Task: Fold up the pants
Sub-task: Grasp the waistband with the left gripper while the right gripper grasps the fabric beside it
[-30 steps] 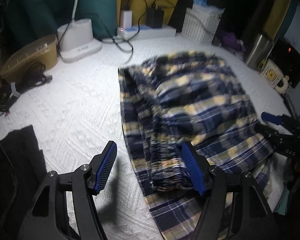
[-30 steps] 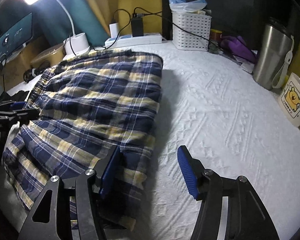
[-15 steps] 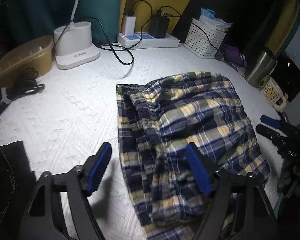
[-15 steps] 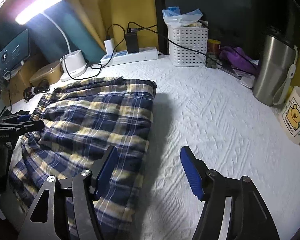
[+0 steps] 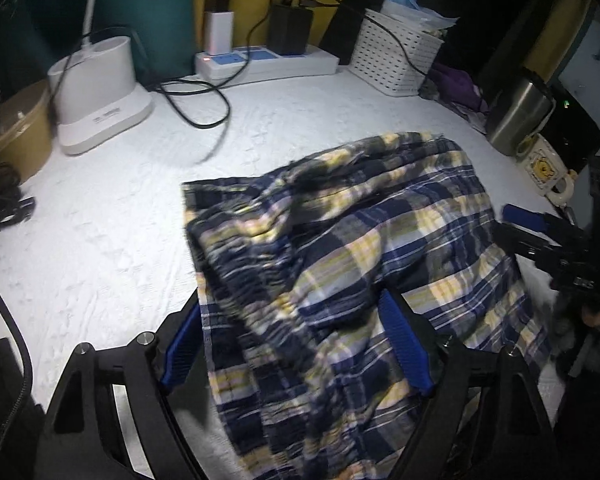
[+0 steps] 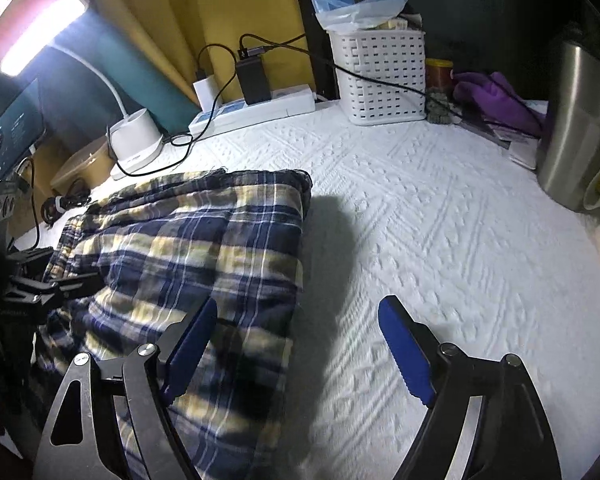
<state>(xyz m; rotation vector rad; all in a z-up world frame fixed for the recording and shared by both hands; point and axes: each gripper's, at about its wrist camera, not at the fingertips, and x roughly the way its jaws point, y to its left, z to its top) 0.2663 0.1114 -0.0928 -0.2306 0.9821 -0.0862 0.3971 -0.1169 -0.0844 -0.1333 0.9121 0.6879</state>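
Note:
The navy and yellow plaid pants (image 5: 360, 248) lie folded and rumpled on the white textured cover (image 5: 111, 240). My left gripper (image 5: 291, 348) hovers over their near left part. Its jaws are opening, and loose cloth lies between the blue pads without being pinched. In the right wrist view the pants (image 6: 187, 248) fill the left side. My right gripper (image 6: 297, 352) straddles their right edge, one finger above the cloth and the other above the bare cover (image 6: 440, 220). Its jaws are opening too. Each gripper shows in the other's view: the right gripper (image 5: 540, 232) and the left gripper (image 6: 51, 280).
Along the back stand a white lamp base (image 5: 99, 108), a power strip (image 5: 267, 64) with chargers and a looping black cable (image 5: 203, 108), and a white basket (image 6: 380, 76). A steel tumbler (image 6: 580, 128) and a mug (image 5: 548, 168) stand at the right. A tan box (image 5: 19, 128) sits at the left.
Both grippers have drawn back toward the near edge and their jaws have widened. The right gripper's left finger has come off the cloth edge. The pants lie released.

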